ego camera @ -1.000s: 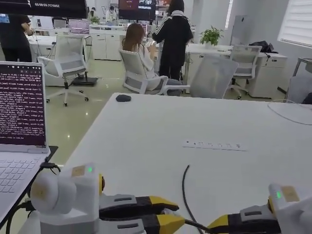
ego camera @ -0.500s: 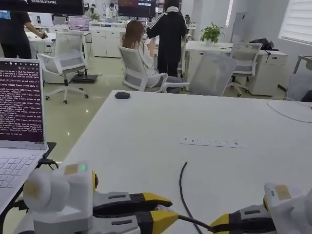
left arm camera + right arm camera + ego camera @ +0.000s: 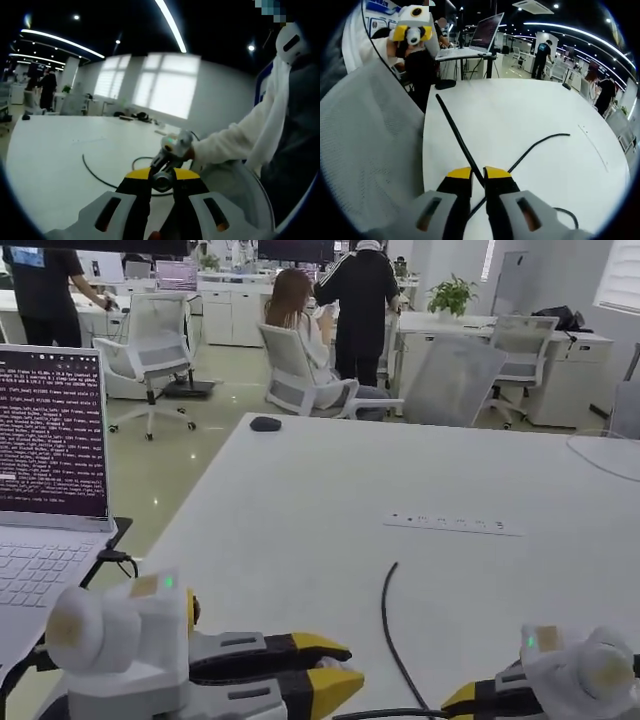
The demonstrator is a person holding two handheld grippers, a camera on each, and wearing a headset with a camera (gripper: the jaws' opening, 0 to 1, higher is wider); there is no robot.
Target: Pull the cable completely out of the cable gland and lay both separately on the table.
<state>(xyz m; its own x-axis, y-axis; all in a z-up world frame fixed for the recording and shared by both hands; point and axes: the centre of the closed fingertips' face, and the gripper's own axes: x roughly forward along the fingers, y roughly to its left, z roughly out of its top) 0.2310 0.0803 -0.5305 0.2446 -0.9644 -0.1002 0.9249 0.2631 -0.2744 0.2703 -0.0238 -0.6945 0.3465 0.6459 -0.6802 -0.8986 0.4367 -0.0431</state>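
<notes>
My left gripper (image 3: pixel 345 667) sits at the bottom left of the head view, shut on a small metal cable gland (image 3: pixel 162 181). My right gripper (image 3: pixel 462 702) is low on the right, shut on the black cable (image 3: pixel 455 130). From its jaws a straight stretch of cable runs toward the left gripper (image 3: pixel 412 31); I cannot tell whether its tip is still in the gland (image 3: pixel 412 36). The rest of the cable (image 3: pixel 386 610) trails in a curve over the white table (image 3: pixel 300 500). The right gripper (image 3: pixel 159 162) shows just behind the gland.
An open laptop (image 3: pixel 50 440) stands at the table's left edge. A flush power strip (image 3: pixel 455 524) and a dark mouse (image 3: pixel 265 423) lie farther back. A mesh chair back (image 3: pixel 365 150) is close beside the table. People and office chairs are beyond the table.
The head camera has shifted. The right gripper has drawn a little further right and down from the left gripper, so more cable shows between them.
</notes>
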